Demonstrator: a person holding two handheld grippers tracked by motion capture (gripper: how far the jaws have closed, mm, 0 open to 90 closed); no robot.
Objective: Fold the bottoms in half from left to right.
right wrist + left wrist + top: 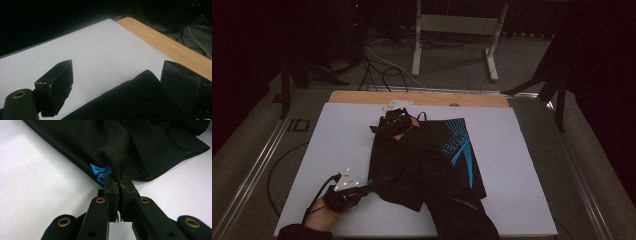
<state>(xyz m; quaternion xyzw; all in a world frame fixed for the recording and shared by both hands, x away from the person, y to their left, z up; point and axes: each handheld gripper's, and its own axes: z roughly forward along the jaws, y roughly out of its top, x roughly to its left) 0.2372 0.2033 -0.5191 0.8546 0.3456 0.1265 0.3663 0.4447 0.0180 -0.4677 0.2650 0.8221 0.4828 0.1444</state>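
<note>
Folding a black garment [427,160] on the white table cover [337,145] appears to be the work in hand. The garment, dark fabric with a blue printed graphic [460,145], lies flat near the middle of the cover, its length running from the near edge toward the far wooden strip [362,96].

Left gripper [368,188]: positioned at the near left corner of the garment. In the left gripper view its jaws are pressed fully together, with a bunched fold of the hem clamped between them, just beside a small blue logo [101,173].

Right gripper [384,127]: positioned at the far left corner of the garment, the person's sleeved forearm crossing over the fabric to reach it. In the right gripper view its jaws stand wide apart, with a rounded edge of black cloth [140,97] lying between them but not yet pinched.

Judged step: securing both corners of the left side before the fold. The next move calls for closing the right gripper on the far edge, then lifting both corners together and carrying them across evenly, keeping the fabric taut to avoid creasing.
</note>
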